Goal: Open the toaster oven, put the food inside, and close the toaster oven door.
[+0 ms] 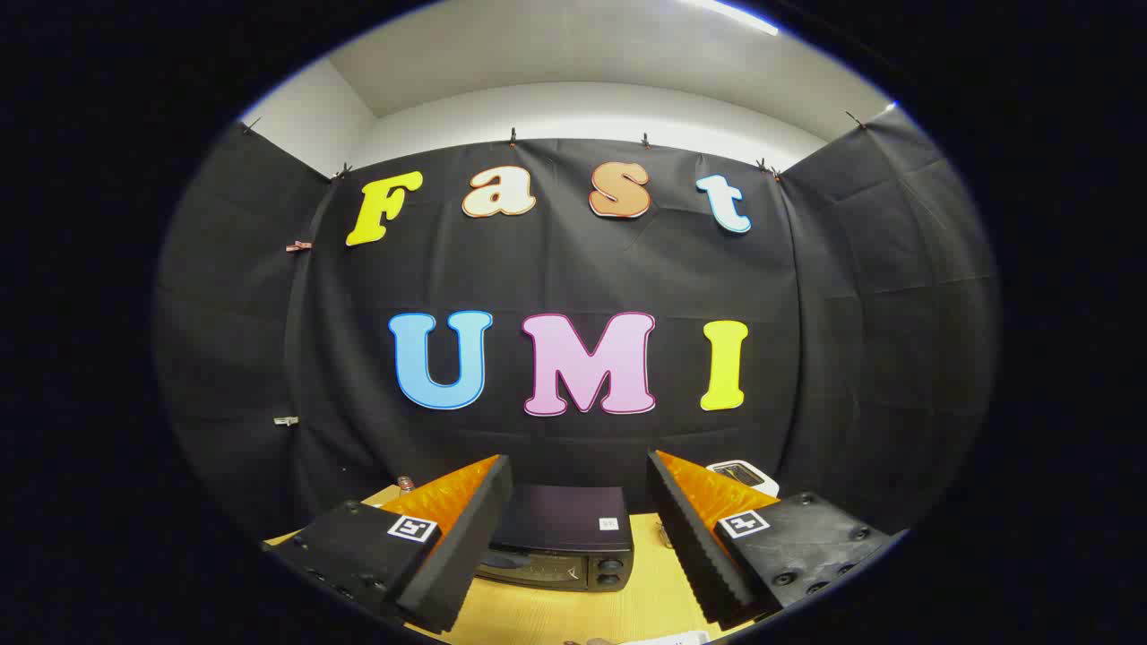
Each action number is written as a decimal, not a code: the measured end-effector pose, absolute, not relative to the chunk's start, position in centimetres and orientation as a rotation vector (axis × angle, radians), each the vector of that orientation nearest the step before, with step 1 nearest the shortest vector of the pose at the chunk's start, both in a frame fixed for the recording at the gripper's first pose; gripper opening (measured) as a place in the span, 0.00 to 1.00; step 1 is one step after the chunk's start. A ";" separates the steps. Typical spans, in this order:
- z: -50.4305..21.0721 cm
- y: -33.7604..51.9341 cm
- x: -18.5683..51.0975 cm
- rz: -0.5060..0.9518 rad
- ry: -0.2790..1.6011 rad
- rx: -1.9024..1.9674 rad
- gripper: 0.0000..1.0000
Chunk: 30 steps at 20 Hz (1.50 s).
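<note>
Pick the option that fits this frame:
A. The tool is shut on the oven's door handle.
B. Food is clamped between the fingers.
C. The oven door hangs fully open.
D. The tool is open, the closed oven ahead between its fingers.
D: the tool is open with nothing between its fingers, and the oven stands on the table beyond them, its door shut.

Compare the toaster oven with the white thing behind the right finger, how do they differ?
The toaster oven is dark and boxy, seen between the open gripper fingers; the white object is pale and mostly hidden behind one finger. The oven sits nearer, door closed. Both rest on the wooden table.
</note>
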<state>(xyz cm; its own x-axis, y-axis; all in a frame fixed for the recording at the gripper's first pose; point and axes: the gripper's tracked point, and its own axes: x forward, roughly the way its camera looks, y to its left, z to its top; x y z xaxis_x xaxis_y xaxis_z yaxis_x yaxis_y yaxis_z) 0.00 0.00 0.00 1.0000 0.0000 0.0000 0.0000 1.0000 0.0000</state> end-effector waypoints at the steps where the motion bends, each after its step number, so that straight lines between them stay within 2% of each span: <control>1: 0.1 0.0 -0.1 -0.003 0.000 0.005 0.98; 30: 0.5 0.5 -0.5 -0.011 -0.002 -0.019 0.98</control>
<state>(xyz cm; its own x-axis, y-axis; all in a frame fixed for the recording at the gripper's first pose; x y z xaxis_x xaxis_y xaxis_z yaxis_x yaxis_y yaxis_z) -0.54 0.53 0.50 0.9999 -0.0106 0.0020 0.0107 0.9998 -0.0192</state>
